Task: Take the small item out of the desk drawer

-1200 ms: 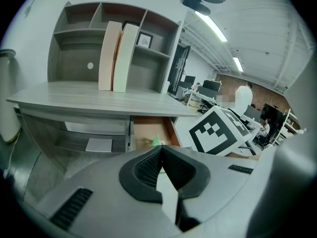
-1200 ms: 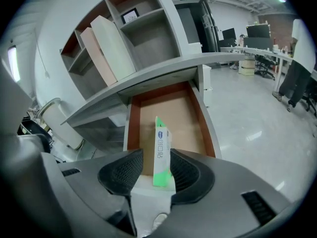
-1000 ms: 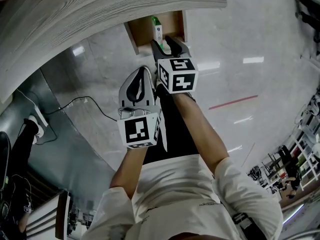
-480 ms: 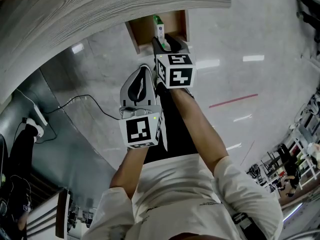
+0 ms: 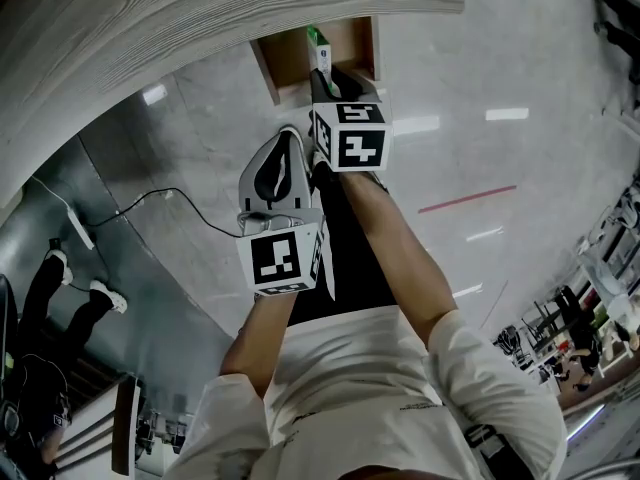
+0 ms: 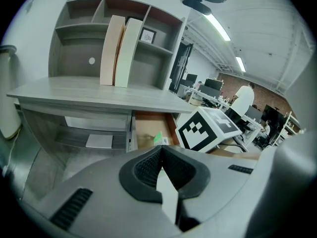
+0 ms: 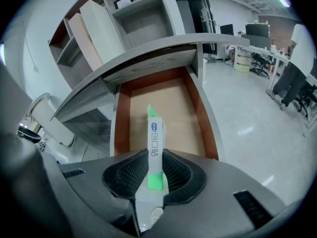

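Right gripper: jaws have just been closing and now pinch the box, with a pad against each side. Box: small, green and white, upright, its lower end between the pads, within the open drawer. Contact with the drawer floor cannot be determined. Drawer stands pulled out beneath the desk. Left gripper: pads pressed together, nothing between them, positioned back from the drawer.
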Tool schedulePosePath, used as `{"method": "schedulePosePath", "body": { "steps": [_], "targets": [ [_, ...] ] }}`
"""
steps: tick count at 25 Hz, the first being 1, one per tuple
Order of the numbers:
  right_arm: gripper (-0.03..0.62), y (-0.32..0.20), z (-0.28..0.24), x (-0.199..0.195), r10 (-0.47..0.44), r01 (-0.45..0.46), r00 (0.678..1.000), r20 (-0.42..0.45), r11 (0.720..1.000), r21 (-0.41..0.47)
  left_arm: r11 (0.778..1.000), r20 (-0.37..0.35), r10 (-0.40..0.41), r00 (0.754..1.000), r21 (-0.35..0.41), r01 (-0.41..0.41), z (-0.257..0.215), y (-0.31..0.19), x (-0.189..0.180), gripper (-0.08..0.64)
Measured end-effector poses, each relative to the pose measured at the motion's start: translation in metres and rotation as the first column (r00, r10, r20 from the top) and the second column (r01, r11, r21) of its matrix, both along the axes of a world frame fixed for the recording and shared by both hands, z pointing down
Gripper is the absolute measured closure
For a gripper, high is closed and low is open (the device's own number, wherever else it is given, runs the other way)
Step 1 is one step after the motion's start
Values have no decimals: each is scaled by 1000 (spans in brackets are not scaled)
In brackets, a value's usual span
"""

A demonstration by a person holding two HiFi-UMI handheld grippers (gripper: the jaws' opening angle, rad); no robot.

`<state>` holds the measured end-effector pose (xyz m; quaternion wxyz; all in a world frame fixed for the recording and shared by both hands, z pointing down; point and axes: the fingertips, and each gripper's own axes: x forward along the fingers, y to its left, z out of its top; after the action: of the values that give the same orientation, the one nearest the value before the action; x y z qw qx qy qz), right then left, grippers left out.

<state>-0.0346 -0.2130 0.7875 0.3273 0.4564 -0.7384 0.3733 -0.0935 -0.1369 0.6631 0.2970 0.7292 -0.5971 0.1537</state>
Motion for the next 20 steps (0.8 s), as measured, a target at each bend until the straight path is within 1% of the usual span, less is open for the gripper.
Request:
{"method": "schedulePosePath", "body": {
  "steps": [4,9,20],
  "targets": [
    [483,-2,-4,0,-7,7,1000,-9,1000,19,1000,3,-10,1000,-2,10,1,2,-6,545],
    [482,2,-10,1,-15,16,1000,-7,999,28,1000,5,-4,1000,1,4,-2,7,-4,545],
    [482,11,-44,9,-11,11,1000,-2,998,61,1000,22,-10,1000,29,10,-24,21,-5,545]
  ]
}}
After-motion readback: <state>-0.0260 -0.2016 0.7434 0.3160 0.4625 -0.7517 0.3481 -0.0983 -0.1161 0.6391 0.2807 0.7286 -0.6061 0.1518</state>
